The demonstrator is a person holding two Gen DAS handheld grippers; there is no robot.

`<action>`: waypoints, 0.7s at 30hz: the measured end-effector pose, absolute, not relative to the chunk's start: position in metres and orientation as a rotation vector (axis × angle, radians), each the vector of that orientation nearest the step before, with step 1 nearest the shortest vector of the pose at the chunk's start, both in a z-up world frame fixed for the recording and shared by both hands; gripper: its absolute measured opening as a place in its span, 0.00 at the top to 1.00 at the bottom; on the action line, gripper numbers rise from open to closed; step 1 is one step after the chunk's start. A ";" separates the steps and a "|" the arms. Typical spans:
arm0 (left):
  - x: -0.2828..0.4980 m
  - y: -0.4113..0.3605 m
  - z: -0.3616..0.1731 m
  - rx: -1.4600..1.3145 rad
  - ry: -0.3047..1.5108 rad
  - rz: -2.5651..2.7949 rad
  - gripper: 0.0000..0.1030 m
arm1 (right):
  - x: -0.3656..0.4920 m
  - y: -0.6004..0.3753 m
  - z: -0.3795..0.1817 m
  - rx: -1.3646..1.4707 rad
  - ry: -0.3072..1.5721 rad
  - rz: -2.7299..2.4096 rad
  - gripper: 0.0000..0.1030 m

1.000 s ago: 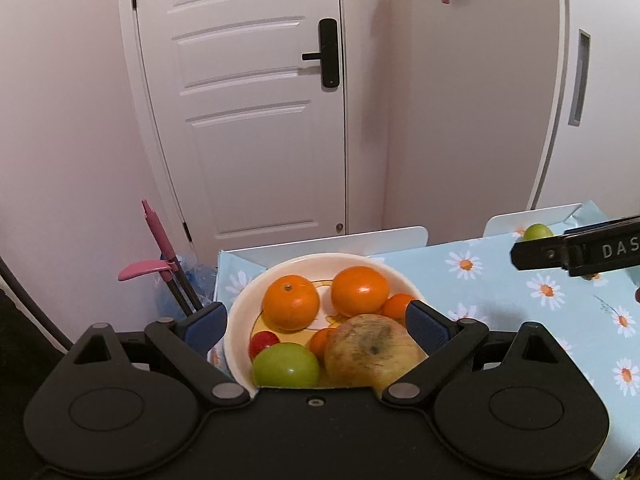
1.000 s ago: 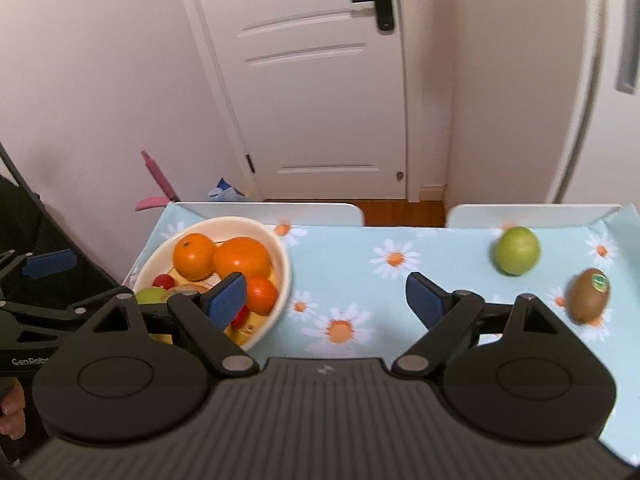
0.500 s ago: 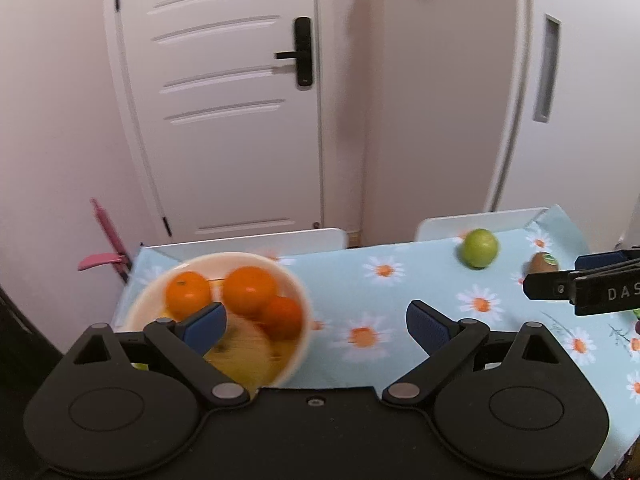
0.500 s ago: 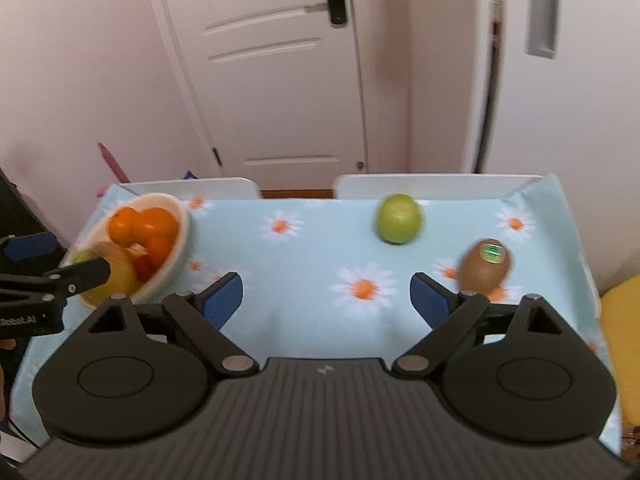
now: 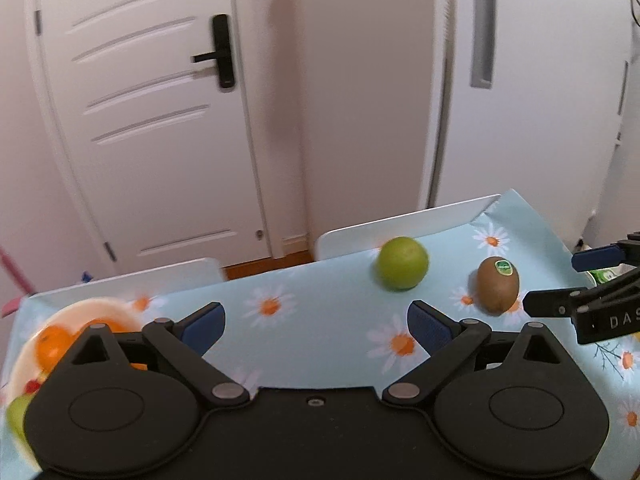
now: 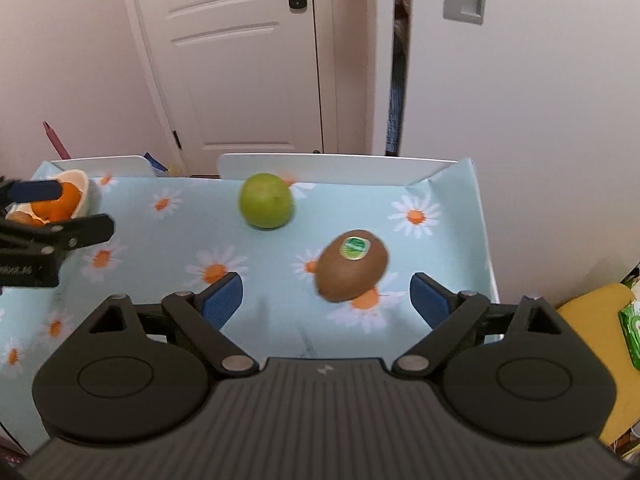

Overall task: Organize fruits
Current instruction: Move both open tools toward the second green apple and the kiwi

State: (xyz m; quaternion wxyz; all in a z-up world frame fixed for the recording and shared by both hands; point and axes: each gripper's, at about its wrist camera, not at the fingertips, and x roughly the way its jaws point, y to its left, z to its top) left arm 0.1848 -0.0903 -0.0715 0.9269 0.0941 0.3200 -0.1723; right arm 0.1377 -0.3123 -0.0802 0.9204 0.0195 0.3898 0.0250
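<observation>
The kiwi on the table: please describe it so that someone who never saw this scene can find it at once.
Look at the table with the light blue daisy tablecloth. Two loose fruits lie on its right part, away from the fruit bowl at the left end. The kiwi is the nearer one: brown, egg-shaped, with a small green sticker, while its neighbour, the green apple, is round and smooth.

This is a room in a home. A white panelled door (image 5: 160,120) with a black lever handle (image 5: 218,56) stands in a pale pink wall (image 6: 72,60), and a second white door with a recessed pull (image 5: 482,24) sits to its right. The counter wears a light blue cloth printed with daisies (image 6: 180,232), the kind used on a family dining surface, with white chair backs (image 6: 332,166) pushed up along its far edge. A strip of wooden floor (image 5: 268,266) shows by the doorway, and a yellow cushion (image 6: 592,316) lies off to the right.
</observation>
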 end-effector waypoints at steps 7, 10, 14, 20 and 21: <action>0.225 -0.127 -0.096 0.236 0.684 -0.461 0.05 | 0.156 -0.330 -0.102 0.022 0.807 0.100 0.00; 0.241 -0.141 -0.106 0.249 0.698 -0.500 0.09 | 0.162 -0.332 -0.110 0.020 0.814 0.112 0.00; 0.257 -0.158 -0.117 0.261 0.712 -0.538 0.11 | 0.169 -0.333 -0.120 0.025 0.825 0.127 0.00; 0.272 -0.177 -0.129 0.274 0.728 -0.568 0.18 | 0.175 -0.334 -0.128 0.025 0.835 0.138 0.00; 0.274 -0.180 -0.131 0.276 0.733 -0.571 0.22 | 0.176 -0.335 -0.129 0.027 0.837 0.138 0.00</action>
